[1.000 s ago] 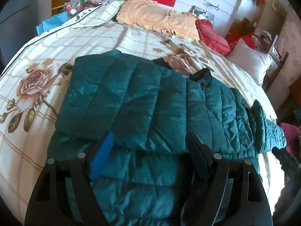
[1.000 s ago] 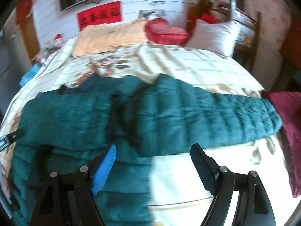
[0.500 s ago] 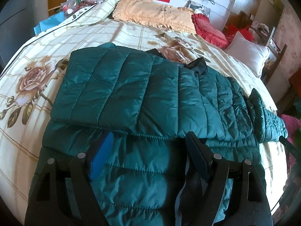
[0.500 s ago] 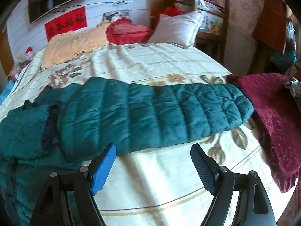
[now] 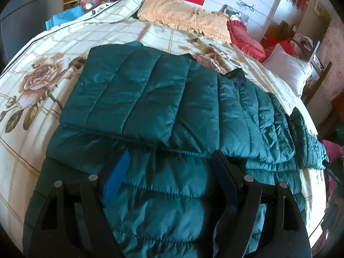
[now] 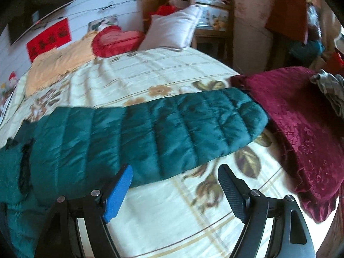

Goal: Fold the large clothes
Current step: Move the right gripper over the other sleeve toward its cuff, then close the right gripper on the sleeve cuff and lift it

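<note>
Floral bedspread [image 6: 150, 215]: green puffer jacket [image 5: 150, 99] lies across it, sleeve [image 6: 150, 133] outstretched toward 3 o'clock; both left gripper [image 5: 169, 178] and right gripper [image 6: 174, 189] released, empty; probably light, puffy, slippery—pinch sleeve cuff.

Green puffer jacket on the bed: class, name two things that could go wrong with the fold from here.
1. The outstretched sleeve ends against the maroon blanket; the open right gripper might snag that too.
2. The green puffer jacket looks slippery and puffy, so its folded-over sleeve could slide open.
</note>
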`<state>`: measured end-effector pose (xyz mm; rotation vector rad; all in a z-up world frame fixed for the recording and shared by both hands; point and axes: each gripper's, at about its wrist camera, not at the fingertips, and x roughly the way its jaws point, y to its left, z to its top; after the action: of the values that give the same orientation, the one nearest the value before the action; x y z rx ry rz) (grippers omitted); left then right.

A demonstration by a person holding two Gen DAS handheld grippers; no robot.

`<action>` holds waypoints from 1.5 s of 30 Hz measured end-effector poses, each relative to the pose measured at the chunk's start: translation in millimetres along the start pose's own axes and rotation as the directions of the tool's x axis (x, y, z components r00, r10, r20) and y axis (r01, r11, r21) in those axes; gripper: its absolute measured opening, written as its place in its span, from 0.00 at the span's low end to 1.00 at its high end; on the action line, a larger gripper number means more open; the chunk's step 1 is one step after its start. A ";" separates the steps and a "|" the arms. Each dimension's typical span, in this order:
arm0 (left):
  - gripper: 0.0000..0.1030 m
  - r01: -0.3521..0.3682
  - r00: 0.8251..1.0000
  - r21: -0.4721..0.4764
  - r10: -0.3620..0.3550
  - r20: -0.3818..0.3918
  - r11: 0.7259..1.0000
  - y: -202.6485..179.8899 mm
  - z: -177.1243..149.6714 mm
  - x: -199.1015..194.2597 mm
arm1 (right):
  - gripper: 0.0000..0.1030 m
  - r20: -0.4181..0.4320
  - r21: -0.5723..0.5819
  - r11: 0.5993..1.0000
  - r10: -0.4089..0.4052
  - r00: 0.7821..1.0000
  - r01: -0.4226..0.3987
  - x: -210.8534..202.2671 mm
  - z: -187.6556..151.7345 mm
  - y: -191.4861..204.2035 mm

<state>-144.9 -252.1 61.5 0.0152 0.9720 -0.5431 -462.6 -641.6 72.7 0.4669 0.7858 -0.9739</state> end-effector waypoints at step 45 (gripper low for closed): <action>0.77 -0.007 1.000 0.057 0.008 -0.007 0.998 0.5 -16.3 18.2 | 0.17 -0.007 0.290 0.953 -0.088 0.996 0.087 81.5 59.4 -106.1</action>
<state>-149.3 -255.4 37.8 0.0717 0.9633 -0.5640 -505.6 -779.1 47.0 0.6875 0.6644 -1.1804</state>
